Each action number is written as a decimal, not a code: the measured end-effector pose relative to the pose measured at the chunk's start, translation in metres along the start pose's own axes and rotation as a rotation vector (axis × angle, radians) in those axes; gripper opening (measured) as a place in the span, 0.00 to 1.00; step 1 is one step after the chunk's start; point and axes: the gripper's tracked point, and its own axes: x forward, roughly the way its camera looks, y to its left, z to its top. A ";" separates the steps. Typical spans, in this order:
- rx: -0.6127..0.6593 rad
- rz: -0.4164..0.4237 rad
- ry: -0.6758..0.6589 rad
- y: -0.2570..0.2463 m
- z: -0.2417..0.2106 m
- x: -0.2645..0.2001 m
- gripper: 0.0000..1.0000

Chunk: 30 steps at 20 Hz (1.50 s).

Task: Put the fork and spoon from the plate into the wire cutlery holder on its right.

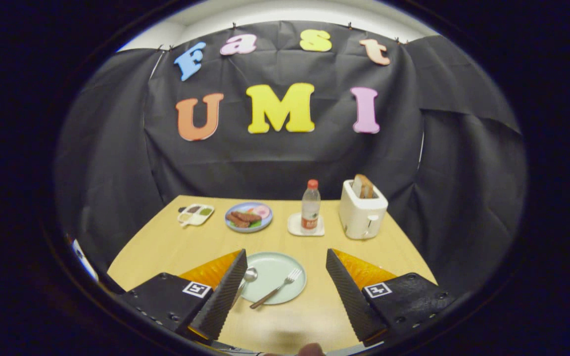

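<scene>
A pale green plate (270,262) lies on the wooden table between my two fingers. On it rest a fork (277,288), tines pointing away to the right, and a spoon (248,277) whose handle runs behind my left fingertip (225,291). My gripper (285,287) hovers above the near part of the table, open wide, with nothing between its pads.
Beyond the plate stand a water bottle (310,205) on a white coaster (295,227), a white toaster (361,210) with toast in it, a blue plate of food (249,216) and a small sauce tray (195,214). The table edge (413,247) falls away at the right.
</scene>
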 end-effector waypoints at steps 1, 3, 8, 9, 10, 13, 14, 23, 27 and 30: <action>0.001 0.008 0.056 0.004 -0.013 0.011 0.96; 0.011 0.009 0.166 0.014 -0.045 0.035 0.96; 0.011 -0.017 0.350 0.030 -0.112 0.089 0.90; 0.019 -0.020 0.385 0.032 -0.123 0.098 0.89; 0.034 -0.027 0.411 0.034 -0.131 0.108 0.86; 0.021 -0.065 0.453 0.031 -0.147 0.134 0.81; 0.024 -0.074 0.470 0.031 -0.151 0.139 0.75; 0.096 -0.142 0.612 0.028 -0.183 0.160 0.40; 0.104 -0.153 0.637 0.018 -0.181 0.162 0.08; 0.119 -0.147 0.646 0.012 -0.170 0.155 0.01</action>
